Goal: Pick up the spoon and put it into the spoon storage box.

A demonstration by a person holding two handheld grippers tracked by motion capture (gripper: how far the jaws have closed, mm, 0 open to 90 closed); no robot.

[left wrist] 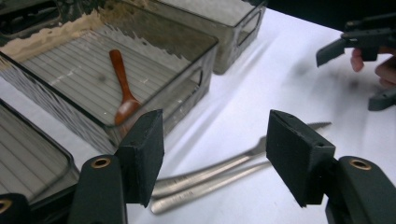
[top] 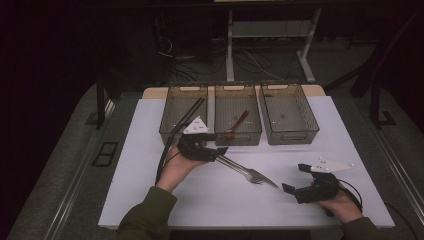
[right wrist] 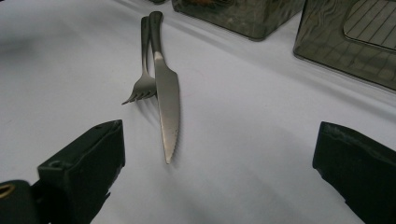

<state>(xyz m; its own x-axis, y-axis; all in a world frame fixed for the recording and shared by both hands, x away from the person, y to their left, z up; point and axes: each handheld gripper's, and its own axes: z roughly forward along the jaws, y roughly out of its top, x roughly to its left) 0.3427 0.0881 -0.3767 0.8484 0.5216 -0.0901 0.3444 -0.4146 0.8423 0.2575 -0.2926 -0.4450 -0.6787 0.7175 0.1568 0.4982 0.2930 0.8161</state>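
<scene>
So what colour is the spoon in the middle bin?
Reddish-brown, like wood. The spoon shows best in the left gripper view.

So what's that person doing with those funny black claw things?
A person holds a gripper in each hand at a white table. The left gripper has its jaws open just over the handles of a fork and a knife lying side by side. The right gripper is open too, near the knife's tip, touching nothing. Behind them stand three bins: one holds black chopsticks, the middle one a wooden spoon.
</scene>
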